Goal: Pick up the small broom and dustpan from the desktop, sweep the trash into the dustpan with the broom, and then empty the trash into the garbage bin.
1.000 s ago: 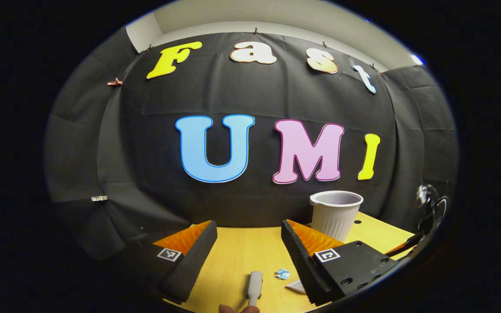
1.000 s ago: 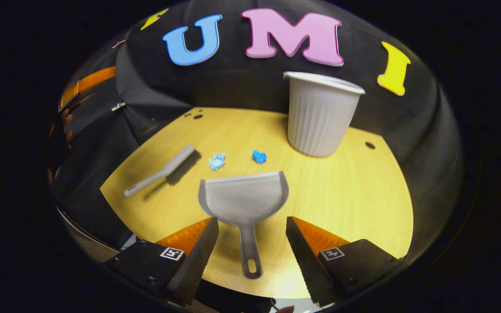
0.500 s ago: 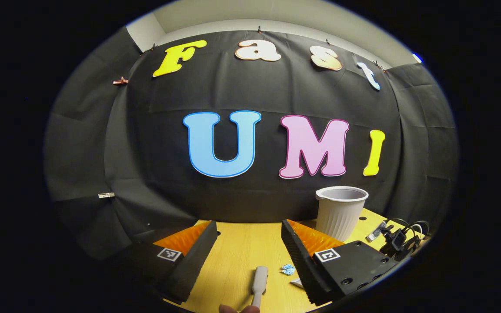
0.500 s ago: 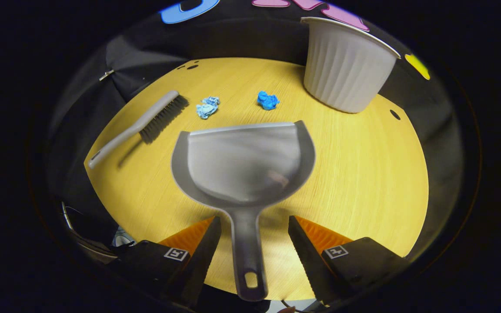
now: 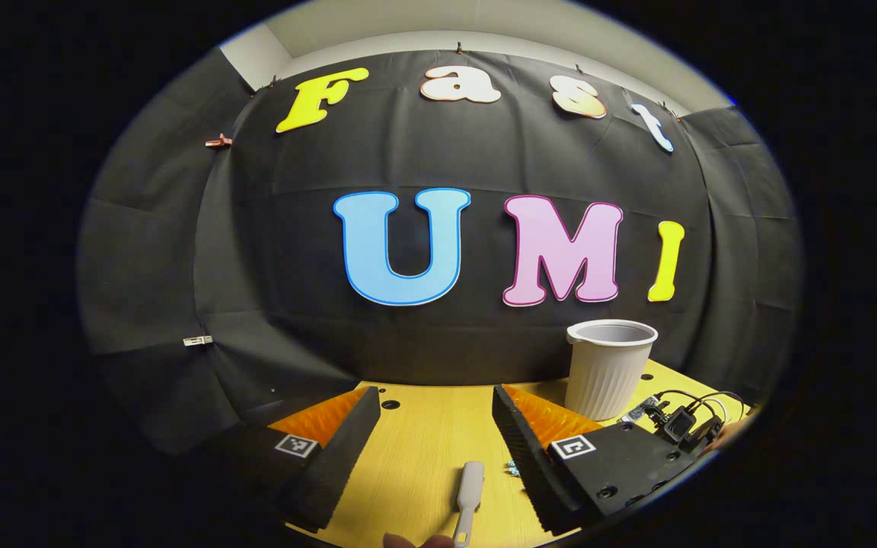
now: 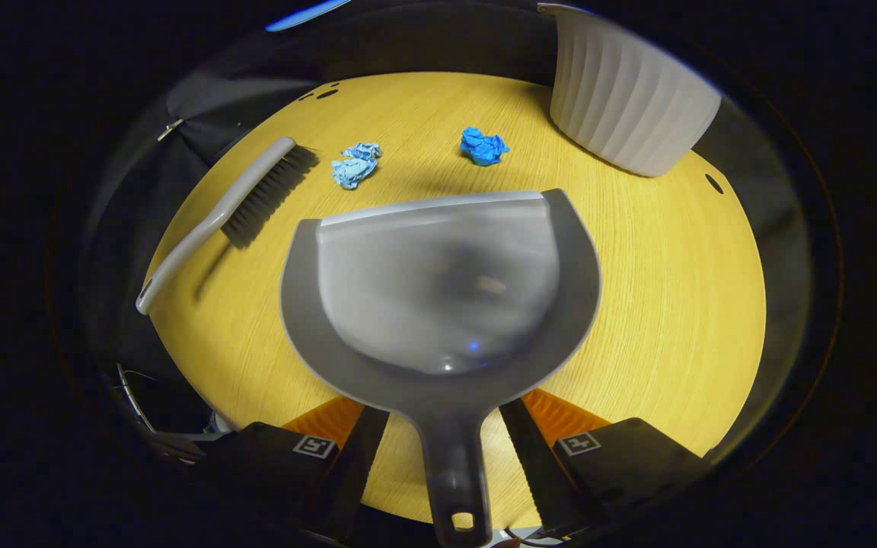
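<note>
A grey dustpan [image 6: 438, 289] lies flat on the yellow table [image 6: 674, 304], mouth facing away. My right gripper [image 6: 444, 411] is open, one finger on each side of the dustpan's handle [image 6: 455, 479] with small gaps. The grey broom [image 6: 233, 209] lies at the left, bristles down. Beyond the pan sit a pale blue paper ball [image 6: 353, 164] and a darker blue one [image 6: 483, 146]. My left gripper [image 5: 435, 396] hangs open above the table, and the broom's handle [image 5: 469, 487] lies low between its fingers. The white ribbed bin [image 5: 610, 369] stands to its right.
In the right gripper view the bin [image 6: 629, 99] stands at the far right of the table. Small round holes [image 6: 712, 184] mark the tabletop. A black device with cables [image 5: 682, 422] shows near the bin. The black cloth wall closes the back.
My right gripper has moved forward and down over the dustpan, so the handle now lies between its fingers. The left gripper view has drifted slightly, the broom handle and bin sliding right.
</note>
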A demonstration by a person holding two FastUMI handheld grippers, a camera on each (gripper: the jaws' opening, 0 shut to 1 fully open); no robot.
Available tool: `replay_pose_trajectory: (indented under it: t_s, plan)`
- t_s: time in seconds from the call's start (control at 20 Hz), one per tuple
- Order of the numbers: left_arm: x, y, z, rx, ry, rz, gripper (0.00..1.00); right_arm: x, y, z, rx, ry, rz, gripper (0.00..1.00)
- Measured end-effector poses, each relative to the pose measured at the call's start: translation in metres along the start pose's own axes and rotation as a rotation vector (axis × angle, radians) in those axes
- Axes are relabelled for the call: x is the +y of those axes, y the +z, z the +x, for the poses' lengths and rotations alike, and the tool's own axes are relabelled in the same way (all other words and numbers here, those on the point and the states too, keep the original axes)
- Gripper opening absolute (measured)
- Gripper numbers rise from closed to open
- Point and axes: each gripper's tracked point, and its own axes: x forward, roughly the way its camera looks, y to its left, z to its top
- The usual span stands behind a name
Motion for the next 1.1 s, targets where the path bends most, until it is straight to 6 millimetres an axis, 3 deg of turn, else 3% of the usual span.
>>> replay_pose_trajectory:
  t_s: [0.35,0.45,0.5,0.6,0.75,0.8,0.85,0.9,0.95,1.0,1.1]
  plan:
    - [0.005,-0.011,0.004,0.017,0.006,-0.009,0.95,-0.006,0.002,0.003,0.067,-0.031,-0.083,0.75]
    - [0.003,-0.017,0.004,0.031,-0.002,-0.021,0.95,-0.006,0.005,0.004,0.073,-0.018,-0.092,0.38]
    - [0.002,-0.021,0.005,0.042,-0.004,-0.026,0.95,-0.007,0.004,0.003,0.07,-0.017,-0.101,0.43]
    - [0.001,-0.033,0.006,0.078,-0.008,-0.028,0.95,-0.007,0.005,0.004,0.05,-0.023,-0.1,0.43]
    - [-0.002,-0.057,0.009,0.149,-0.025,-0.034,0.95,-0.01,0.008,0.004,0.022,-0.022,-0.158,0.31]
    - [-0.005,-0.067,0.01,0.185,-0.041,-0.036,0.95,-0.014,0.006,0.002,0.013,-0.041,-0.17,0.36]
    - [-0.013,-0.084,0.011,0.237,-0.073,-0.044,0.96,-0.016,0.006,-0.003,0.0,-0.044,-0.167,0.41]
    - [-0.018,-0.099,0.012,0.293,-0.098,-0.057,0.96,-0.015,0.008,-0.009,-0.014,-0.032,-0.155,0.36]
    - [-0.026,-0.116,0.012,0.358,-0.121,-0.069,0.96,-0.016,0.008,-0.013,-0.021,-0.02,-0.154,0.4]
    - [-0.03,-0.128,0.013,0.409,-0.136,-0.077,0.96,-0.021,0.009,-0.017,-0.025,-0.018,-0.171,0.35]
    - [-0.037,-0.156,0.019,0.507,-0.154,-0.096,0.96,-0.032,0.009,-0.027,-0.024,-0.025,-0.228,0.35]
